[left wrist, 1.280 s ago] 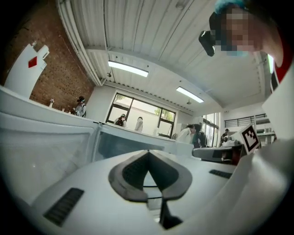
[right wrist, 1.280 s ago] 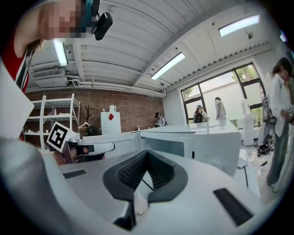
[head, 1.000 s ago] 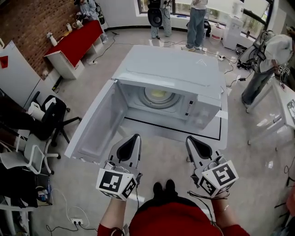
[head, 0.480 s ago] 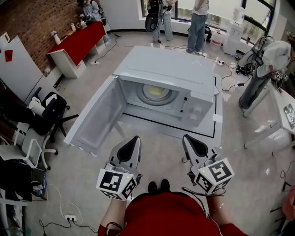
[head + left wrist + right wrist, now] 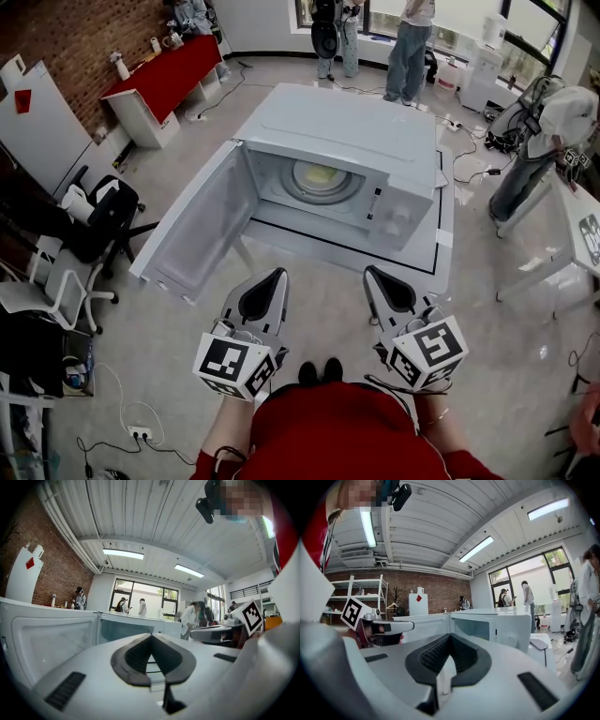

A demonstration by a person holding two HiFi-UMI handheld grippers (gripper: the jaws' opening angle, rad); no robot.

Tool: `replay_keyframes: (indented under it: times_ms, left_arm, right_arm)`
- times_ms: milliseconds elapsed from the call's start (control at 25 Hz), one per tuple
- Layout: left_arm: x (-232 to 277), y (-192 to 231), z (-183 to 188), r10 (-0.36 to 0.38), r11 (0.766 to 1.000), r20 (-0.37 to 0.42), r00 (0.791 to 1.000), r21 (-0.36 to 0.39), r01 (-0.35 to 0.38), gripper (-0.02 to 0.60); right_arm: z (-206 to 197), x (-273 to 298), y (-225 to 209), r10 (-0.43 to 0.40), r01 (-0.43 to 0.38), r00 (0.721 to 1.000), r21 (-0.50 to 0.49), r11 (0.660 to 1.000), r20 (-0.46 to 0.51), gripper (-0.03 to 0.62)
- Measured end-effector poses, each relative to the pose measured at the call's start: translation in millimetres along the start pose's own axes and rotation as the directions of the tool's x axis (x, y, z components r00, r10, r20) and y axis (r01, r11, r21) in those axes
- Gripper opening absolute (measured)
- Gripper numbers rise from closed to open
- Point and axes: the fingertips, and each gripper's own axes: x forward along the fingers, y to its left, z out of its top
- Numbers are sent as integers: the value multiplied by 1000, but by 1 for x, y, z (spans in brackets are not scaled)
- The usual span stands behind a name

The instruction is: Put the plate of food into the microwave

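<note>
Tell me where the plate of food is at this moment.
In the head view, the plate of food lies inside the open microwave, upper centre, right of its swung-out door.

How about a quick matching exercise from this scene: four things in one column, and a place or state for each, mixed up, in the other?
Things:
1. microwave door
2. plate
3. left gripper
4. red table

Places or states:
A. inside the microwave
B. swung open to the left
C. beside the brick wall
D. shut, holding nothing

Pairs: 1-B, 2-A, 3-D, 4-C
</note>
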Motion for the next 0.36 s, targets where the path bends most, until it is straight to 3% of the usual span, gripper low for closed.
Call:
replay_keyframes:
  times_ms: [360]
  left_arm:
    - [0, -7, 0, -8, 1000, 7, 1000, -10, 8, 8]
  right_arm:
    - [1, -7, -1, 6, -6, 1000, -14, 1000, -1, 12]
